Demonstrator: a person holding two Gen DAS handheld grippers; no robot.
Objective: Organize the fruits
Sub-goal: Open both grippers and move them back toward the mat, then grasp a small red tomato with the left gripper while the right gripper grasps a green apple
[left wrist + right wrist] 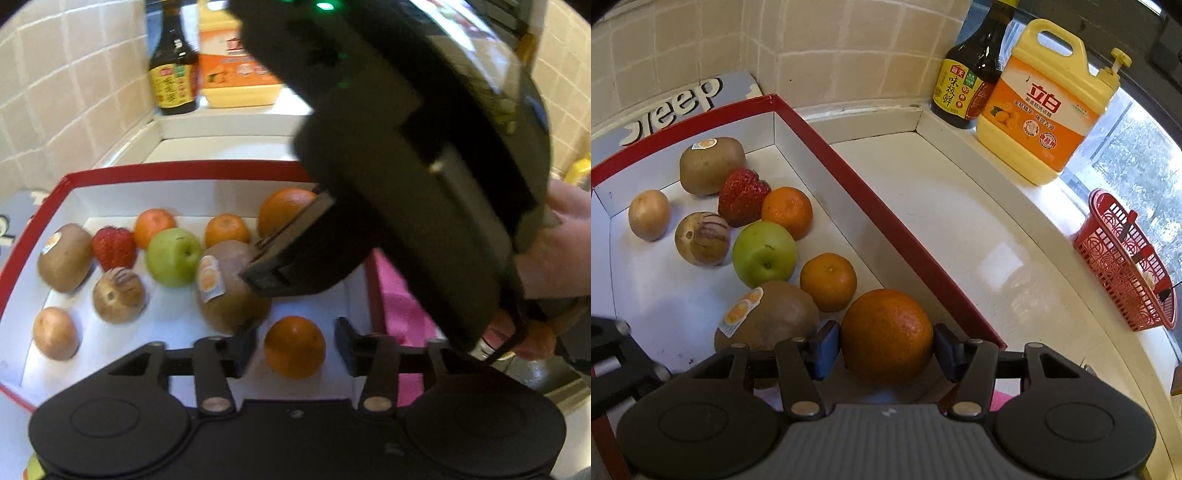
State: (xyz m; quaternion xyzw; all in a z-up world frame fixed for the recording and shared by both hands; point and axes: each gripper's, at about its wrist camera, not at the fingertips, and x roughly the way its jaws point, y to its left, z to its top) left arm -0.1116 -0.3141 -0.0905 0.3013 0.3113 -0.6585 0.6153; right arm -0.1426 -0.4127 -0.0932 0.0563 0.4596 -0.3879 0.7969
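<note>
Fruit fills the red-rimmed white box (871, 206), and I count ten pieces. Two are big oranges. One orange (886, 334) sits between the spread fingers of my right gripper (886, 347); the pads stand just beside its skin and I cannot tell whether they press it. The other orange (294, 346) shows only in the left wrist view, lying on the box floor between the parted, released fingers of my left gripper (295, 345), with clear gaps either side. Two smaller tangerines, one (828, 282) near the held orange and one (787, 211) by the strawberry (742, 196), lie further in. Two kiwis carry oval orange-and-white stickers whose print I cannot read: the near kiwi (772, 317) just beside my right gripper's left finger, the far kiwi (711, 164) toward the box's far corner. One green apple (764, 254) sits mid-box, next to one striped brown round fruit (701, 238) and one plain tan round fruit (649, 214).

Only the right wrist view shows the red plastic basket (1126, 262) on the white counter (960, 221), and the word "Sleep" on a grey-blue sheet (676, 103) behind the box. Both views show one dark soy sauce bottle (975, 74) with a yellow Chinese label and one yellow detergent jug (1045, 107) marked 立白. Only the left view shows my right hand (554, 251) and a pink cloth (402, 306).
</note>
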